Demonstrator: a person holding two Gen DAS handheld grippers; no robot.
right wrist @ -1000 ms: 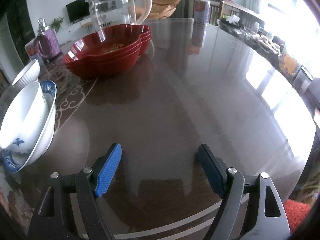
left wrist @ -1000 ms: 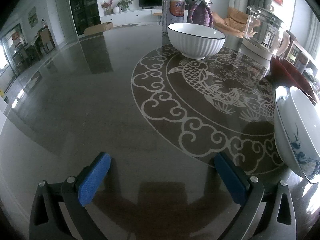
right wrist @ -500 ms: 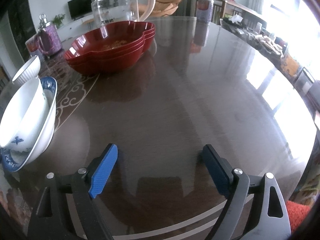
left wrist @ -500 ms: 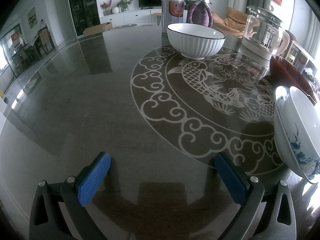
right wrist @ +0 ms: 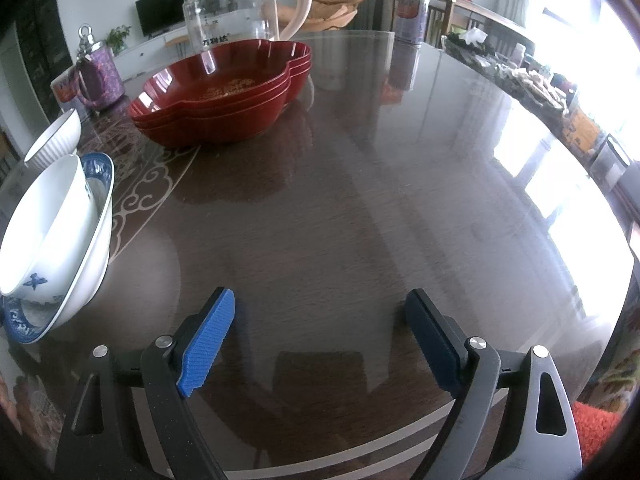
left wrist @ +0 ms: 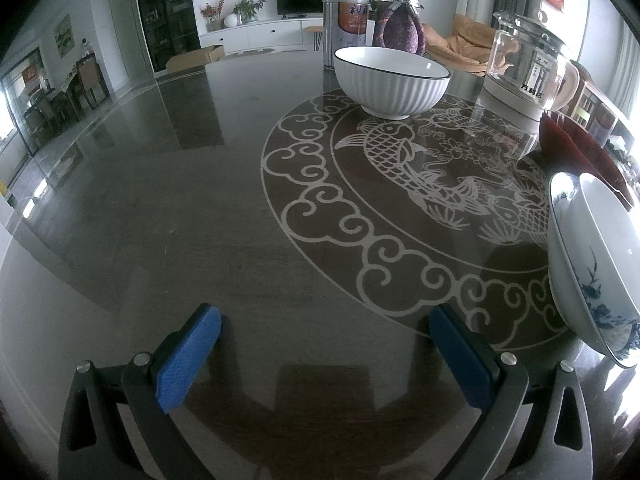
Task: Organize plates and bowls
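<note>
A white ribbed bowl (left wrist: 392,80) stands at the far side of the table's fish pattern and shows again at the left edge of the right wrist view (right wrist: 56,140). Blue-and-white bowls (left wrist: 592,264) sit nested at the right, the inner one tilted (right wrist: 48,224). Stacked red lobed plates (right wrist: 224,96) lie beyond them, and only their edge (left wrist: 576,144) reaches the left wrist view. My left gripper (left wrist: 323,320) hovers open over bare table, left of the nested bowls. My right gripper (right wrist: 320,300) is open too, empty, to the right of those bowls.
A glass kettle (right wrist: 232,12) stands just behind the red plates. A purple lidded jar (left wrist: 400,28) and a tin (left wrist: 346,28) stand behind the ribbed bowl. The dark glossy round table (left wrist: 160,200) curves away at the right (right wrist: 560,184), with clutter along a counter beyond.
The right gripper's jaws have spread a little wider. The left gripper and all the dishes are as before.
</note>
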